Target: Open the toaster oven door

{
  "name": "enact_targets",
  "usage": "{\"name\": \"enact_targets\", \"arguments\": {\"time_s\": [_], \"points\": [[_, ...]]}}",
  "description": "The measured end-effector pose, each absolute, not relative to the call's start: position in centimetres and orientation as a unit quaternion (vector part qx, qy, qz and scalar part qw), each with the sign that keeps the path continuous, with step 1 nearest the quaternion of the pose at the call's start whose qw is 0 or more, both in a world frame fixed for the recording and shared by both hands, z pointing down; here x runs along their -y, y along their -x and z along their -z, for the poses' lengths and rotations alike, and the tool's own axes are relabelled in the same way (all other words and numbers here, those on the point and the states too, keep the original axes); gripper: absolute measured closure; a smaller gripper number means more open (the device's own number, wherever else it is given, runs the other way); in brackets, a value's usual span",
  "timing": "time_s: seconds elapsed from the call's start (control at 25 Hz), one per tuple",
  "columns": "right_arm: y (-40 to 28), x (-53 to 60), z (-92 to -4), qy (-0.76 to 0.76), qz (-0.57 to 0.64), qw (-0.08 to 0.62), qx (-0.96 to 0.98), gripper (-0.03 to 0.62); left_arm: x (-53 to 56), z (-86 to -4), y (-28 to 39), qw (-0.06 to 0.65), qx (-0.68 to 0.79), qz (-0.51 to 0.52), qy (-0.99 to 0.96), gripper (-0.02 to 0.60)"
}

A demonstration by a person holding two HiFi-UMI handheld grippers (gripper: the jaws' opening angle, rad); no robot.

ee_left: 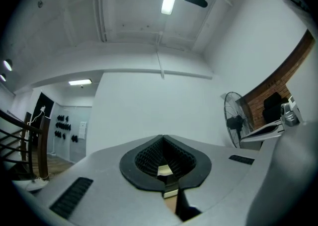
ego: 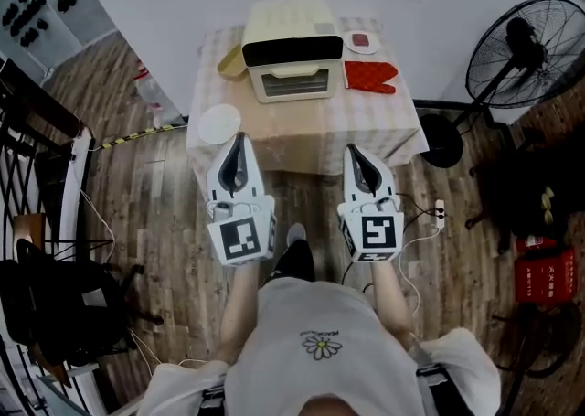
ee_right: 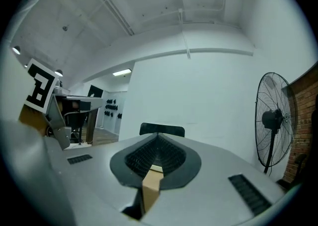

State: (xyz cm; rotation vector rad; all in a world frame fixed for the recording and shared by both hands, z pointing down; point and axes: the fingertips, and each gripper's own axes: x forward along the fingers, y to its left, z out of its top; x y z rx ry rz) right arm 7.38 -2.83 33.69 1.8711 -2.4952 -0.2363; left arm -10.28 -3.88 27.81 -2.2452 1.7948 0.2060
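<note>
A person is standing at a small cloth-covered table (ego: 366,126), holding a gripper in each hand and aiming both at the oven (ego: 291,48), which is sitting at the back of the table against the white wall with its glass door (ego: 291,83) closed. The left gripper (ego: 240,142) is hovering at the table's front edge just beside a white plate (ego: 219,123), its jaws pressed together on nothing. The right gripper (ego: 354,151) is hanging level with it at the same edge, its jaws likewise pressed together and empty. A red mitt (ego: 370,77) is lying just right of the oven, and a fan (ego: 526,53) is standing on the wooden floor farther right.
</note>
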Motion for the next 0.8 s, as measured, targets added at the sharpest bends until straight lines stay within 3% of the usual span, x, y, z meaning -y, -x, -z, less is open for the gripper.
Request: {"name": "enact_targets", "arguments": {"time_s": [0.44,0.8], "points": [[-4.1,20.8,-32.4,-0.607,0.071,0.024,0.791,0.585,22.3,-27.5,12.6,0.115,-0.592,-0.064,0.795,0.565],[-3.4,25.7,-32.6,-0.593,0.041,0.014,0.804,0.585,26.8,-28.6,12.9,0.103,-0.592,-0.052,0.798,0.565]]}}
